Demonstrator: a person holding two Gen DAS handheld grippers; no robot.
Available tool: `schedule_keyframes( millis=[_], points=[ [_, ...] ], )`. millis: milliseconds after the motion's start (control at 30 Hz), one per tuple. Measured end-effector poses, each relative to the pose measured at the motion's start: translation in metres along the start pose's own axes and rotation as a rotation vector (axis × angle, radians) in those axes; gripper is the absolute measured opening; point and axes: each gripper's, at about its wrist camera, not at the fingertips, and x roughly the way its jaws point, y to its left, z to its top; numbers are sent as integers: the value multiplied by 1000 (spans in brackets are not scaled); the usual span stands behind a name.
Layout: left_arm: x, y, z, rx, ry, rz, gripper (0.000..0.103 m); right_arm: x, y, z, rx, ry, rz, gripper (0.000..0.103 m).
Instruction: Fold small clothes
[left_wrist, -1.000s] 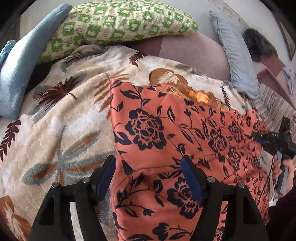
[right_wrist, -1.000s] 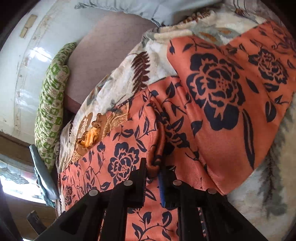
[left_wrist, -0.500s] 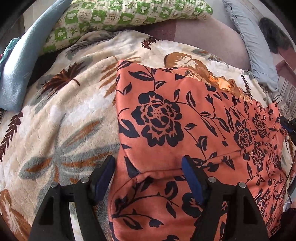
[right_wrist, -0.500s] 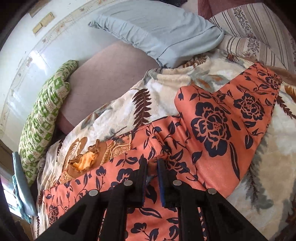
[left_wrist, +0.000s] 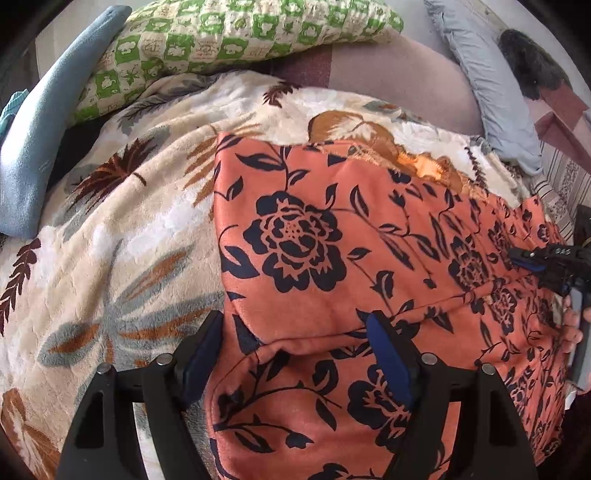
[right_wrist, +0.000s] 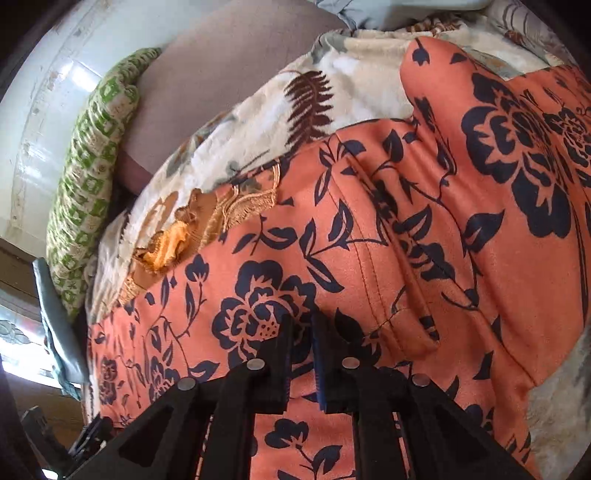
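An orange garment with dark blue flowers lies spread on a leaf-patterned blanket; part of it is folded over on itself. It also fills the right wrist view. My left gripper is open, its fingers astride the garment's near folded edge, holding nothing. My right gripper has its jaws nearly closed just above the cloth, with nothing visibly between the pads. It also shows in the left wrist view at the garment's right side.
A green checked pillow and a blue cloth lie at the back left. A grey-blue pillow lies at the back right. An orange lace trim shows at the garment's far edge.
The right gripper has let go of the garment's fold and come down close to the cloth. The left gripper stayed open over the near edge with only small shifts of view.
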Motion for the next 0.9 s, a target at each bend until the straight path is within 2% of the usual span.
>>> schedule_keyframes(
  millis=[67,167,233,300,333,367,433,500,633,700,800,900],
  points=[
    [5,-3,-1,14,11,30,79,-16,-6,3,-4,0,46,13],
    [3,-7,0,19,4,47,79,-59,-26,8,-17,-125,150,13],
    [2,-6,1,10,4,59,79,-89,-53,11,44,-210,213,16],
    [-2,-11,3,7,-15,81,79,-114,-88,16,148,-298,232,44],
    [-6,-14,5,5,-35,88,79,-126,-109,16,221,-346,236,79],
    [-11,-17,7,2,-56,89,79,-139,-132,14,299,-409,239,88],
    [-20,-25,12,-13,-104,73,79,-155,-175,18,422,-471,257,88],
    [-25,-35,18,-24,-141,40,80,-166,-210,28,480,-505,254,86],
    [-18,-60,21,-6,-150,27,83,-181,-268,58,567,-547,193,78],
    [-7,-72,21,26,-127,67,86,-186,-294,71,593,-562,152,76],
    [18,-77,21,47,-78,146,86,-178,-322,90,632,-544,156,72],
    [34,-77,20,63,-46,210,93,-173,-337,107,645,-550,134,66]
  ],
)
